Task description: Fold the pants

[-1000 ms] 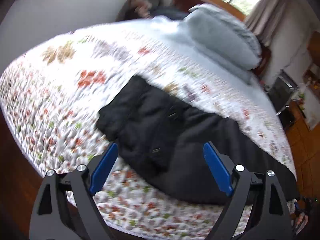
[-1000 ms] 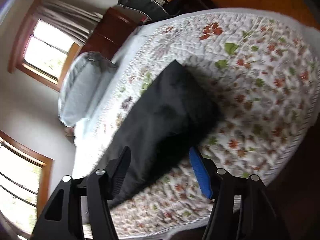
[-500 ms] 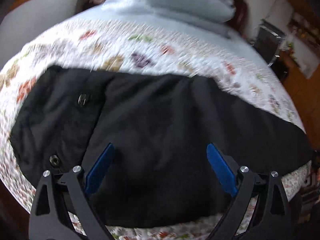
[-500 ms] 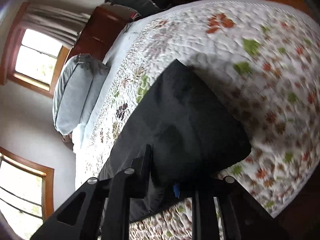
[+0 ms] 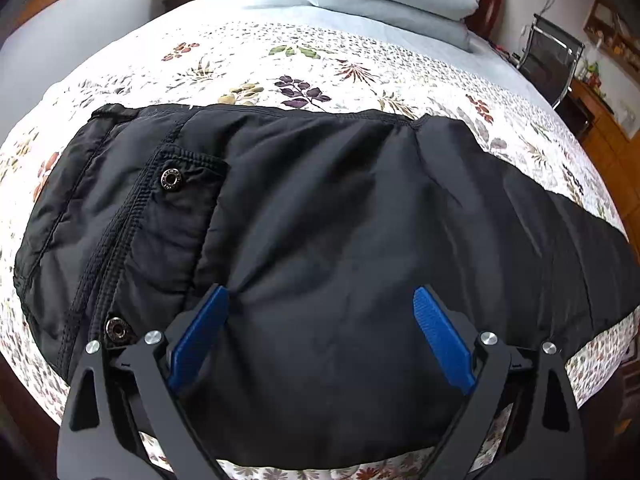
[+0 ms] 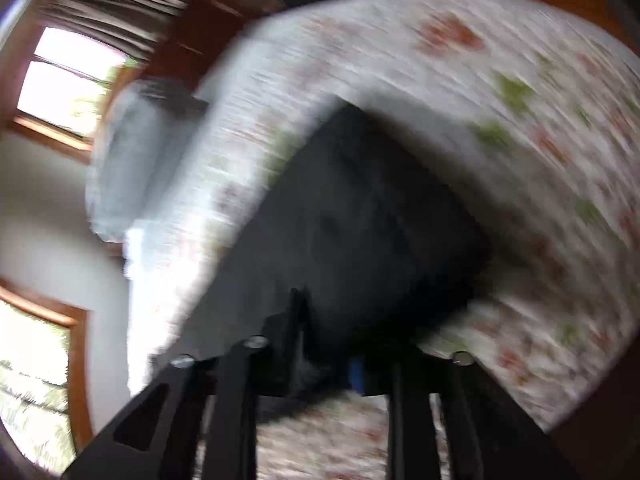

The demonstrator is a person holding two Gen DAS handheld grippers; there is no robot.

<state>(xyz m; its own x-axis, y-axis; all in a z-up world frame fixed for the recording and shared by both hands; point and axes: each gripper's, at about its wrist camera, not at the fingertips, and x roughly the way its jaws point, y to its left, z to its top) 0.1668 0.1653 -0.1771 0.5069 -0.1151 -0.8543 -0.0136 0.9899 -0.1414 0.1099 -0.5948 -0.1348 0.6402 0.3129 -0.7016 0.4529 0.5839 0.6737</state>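
The black pants [image 5: 320, 216] lie across the floral quilt [image 5: 320, 60], filling the frame's middle. The left gripper [image 5: 320, 308] spreads wide over their lower middle; the right gripper [image 6: 320, 320], blurred, is pinched onto the pants' edge.

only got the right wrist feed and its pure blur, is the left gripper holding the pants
observer: No. The left gripper is open, its blue fingers spread over the black pants without pinching the cloth.
operator: which part is it over
observer: The upper part, just right of a pocket flap with a snap button.
operator: any hardware near the fingers
observer: Yes, a second snap lies just left of the left-hand finger.
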